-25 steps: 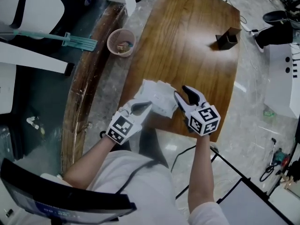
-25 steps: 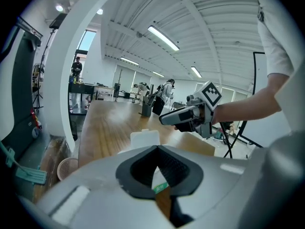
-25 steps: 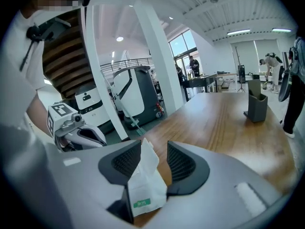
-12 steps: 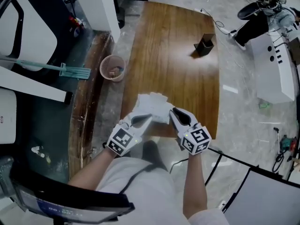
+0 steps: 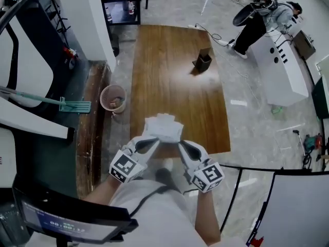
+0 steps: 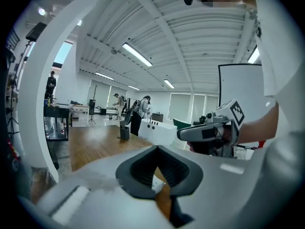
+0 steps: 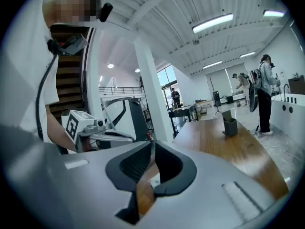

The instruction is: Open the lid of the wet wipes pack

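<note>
The white wet wipes pack (image 5: 163, 127) hangs over the near edge of the wooden table (image 5: 175, 76), held up between both grippers. My left gripper (image 5: 152, 143) is shut on the pack's near left corner. At the near right corner my right gripper (image 5: 182, 145) has its jaws closing on the pack's edge. In the left gripper view the left gripper (image 6: 157, 148) has its tips together, with a white sliver low between the jaws. The right gripper (image 7: 151, 143) looks the same in its own view. Neither gripper view shows the lid.
A dark open holder (image 5: 202, 62) stands at the table's far end. A pink waste basket (image 5: 113, 98) and a green mop (image 5: 51, 103) are on the floor to the left. A person (image 5: 262, 17) leans at a white counter far right. Black frame bars (image 5: 241, 174) lie near right.
Both grippers have risen and come toward me, lifting the pack off the table. The right jaws, open a second ago, have closed on the pack's edge.
</note>
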Tool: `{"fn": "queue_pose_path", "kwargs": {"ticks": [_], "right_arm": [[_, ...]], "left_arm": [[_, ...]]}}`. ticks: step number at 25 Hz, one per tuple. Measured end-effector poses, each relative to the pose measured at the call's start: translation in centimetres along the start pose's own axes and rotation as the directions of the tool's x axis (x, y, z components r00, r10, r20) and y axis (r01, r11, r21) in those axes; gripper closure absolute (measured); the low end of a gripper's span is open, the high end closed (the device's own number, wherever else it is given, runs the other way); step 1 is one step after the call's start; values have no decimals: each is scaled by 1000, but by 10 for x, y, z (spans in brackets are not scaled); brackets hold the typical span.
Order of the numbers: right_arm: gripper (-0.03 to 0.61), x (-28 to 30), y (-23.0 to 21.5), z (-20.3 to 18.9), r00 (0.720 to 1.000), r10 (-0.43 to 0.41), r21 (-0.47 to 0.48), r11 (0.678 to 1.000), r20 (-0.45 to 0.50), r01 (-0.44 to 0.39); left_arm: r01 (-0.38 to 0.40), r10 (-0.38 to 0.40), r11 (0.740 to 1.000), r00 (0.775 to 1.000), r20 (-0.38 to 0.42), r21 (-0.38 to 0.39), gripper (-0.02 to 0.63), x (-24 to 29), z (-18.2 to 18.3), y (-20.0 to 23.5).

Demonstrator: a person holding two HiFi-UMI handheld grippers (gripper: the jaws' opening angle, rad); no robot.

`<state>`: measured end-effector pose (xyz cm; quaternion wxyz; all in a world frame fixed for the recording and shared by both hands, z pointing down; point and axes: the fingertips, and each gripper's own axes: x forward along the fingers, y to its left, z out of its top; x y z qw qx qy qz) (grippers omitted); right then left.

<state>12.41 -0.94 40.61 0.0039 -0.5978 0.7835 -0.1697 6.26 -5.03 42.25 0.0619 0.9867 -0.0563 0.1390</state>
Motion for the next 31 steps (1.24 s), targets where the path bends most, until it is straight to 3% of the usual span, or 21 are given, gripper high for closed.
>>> {"fn": "queue_pose_path", "kwargs": {"ticks": [7, 14, 21, 31], "right_arm": [[569, -30, 45, 30, 979, -151, -38, 987, 138, 157], [569, -53, 65, 28, 927, -326, -56, 938, 185, 341], [569, -56, 71, 25, 908, -371, -50, 921, 196, 387], [571, -42, 64, 34, 912, -366, -81, 919, 186, 385]], "left_arm": [[73, -75, 997, 995, 61, 26, 609, -34, 21, -10], [117, -123, 991, 987, 107, 65, 609, -60, 42, -16], [116, -123, 991, 987, 105, 71, 609, -69, 37, -13], [113, -119, 992, 987, 113, 53, 609, -60, 39, -4]]}}
